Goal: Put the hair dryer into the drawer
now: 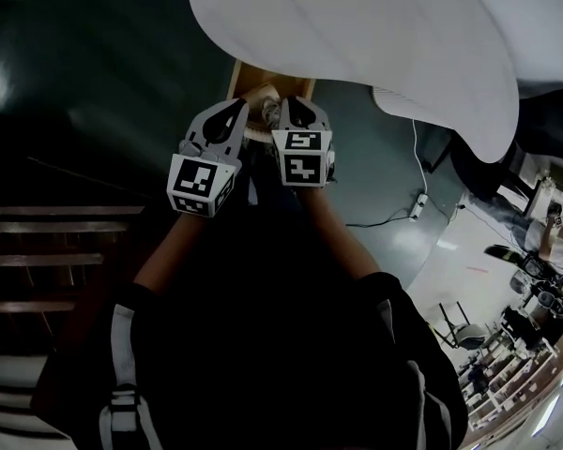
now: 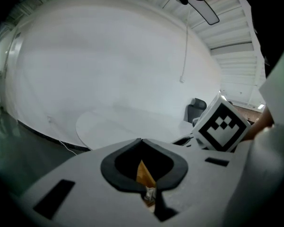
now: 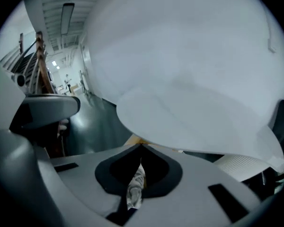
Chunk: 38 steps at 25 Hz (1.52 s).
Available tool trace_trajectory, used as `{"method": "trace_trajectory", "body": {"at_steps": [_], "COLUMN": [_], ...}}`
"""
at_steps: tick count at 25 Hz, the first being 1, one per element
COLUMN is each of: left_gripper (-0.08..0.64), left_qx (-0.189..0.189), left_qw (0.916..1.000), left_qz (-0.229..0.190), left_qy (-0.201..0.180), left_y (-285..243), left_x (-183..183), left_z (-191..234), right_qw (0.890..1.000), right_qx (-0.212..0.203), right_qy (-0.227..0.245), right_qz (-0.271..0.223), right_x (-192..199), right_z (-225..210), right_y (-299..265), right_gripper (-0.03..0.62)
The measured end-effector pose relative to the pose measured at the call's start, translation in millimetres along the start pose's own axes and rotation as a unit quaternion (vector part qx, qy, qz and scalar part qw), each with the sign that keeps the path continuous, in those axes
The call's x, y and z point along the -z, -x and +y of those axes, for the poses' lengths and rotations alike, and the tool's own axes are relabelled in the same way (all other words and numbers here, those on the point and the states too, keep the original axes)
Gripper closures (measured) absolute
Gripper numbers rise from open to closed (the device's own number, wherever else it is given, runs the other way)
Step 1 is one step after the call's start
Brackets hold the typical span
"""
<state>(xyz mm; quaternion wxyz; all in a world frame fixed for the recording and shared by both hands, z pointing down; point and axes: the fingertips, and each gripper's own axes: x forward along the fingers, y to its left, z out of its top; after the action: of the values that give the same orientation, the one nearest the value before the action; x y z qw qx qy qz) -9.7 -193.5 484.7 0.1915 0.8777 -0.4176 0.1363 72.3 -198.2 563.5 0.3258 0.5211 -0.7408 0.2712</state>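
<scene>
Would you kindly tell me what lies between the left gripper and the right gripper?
In the head view, a tan wooden frame shows in the narrow gap between the left gripper and the right gripper.

The white worktop [image 1: 357, 36], your left tongs [image 1: 235, 111] and your right tongs [image 1: 296, 106] cover most of the wooden box [image 1: 251, 73]; only a strip of its rim shows. Between the left tongs' closed tips you get a brown sliver [image 2: 143, 173], between the right's a pale mottled scrap [image 3: 136, 186], both too small to name.
</scene>
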Motion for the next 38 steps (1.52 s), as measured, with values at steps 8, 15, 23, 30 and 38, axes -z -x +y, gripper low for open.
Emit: {"method": "trace_trajectory", "body": {"at_steps": [8,15,23,30,38], "left_gripper": [0.552,0.552,0.552,0.552,0.552], "left_qx": [-0.014,-0.023,-0.032,-0.028,-0.028], "left_qw": [0.9985,0.9937,0.9797,0.9772,0.9744], "left_qz": [-0.049,-0.101,-0.165,-0.177,-0.187], "left_qy": [-0.017,-0.043,-0.109,-0.113,-0.122], "left_y": [23,61,96,100,102], "left_x": [-53,-114,-185,-188,-188], "left_z": [-19,-42,-77,-88,-93], "right_qw": [0.985,0.949,0.917,0.907,0.910], "right_qx": [0.023,0.054,0.089,0.097,0.080], "right_qy": [-0.002,0.020,0.047,0.070,0.048], "right_qz": [-0.172,-0.310,-0.386,-0.405,-0.403], "right_x": [-76,-129,-156,-153,-146], "right_z": [-20,-20,-27,-25,-28], "right_y": [92,190,262,283,284], "right_gripper": [0.569,0.569,0.569,0.569,0.569]}}
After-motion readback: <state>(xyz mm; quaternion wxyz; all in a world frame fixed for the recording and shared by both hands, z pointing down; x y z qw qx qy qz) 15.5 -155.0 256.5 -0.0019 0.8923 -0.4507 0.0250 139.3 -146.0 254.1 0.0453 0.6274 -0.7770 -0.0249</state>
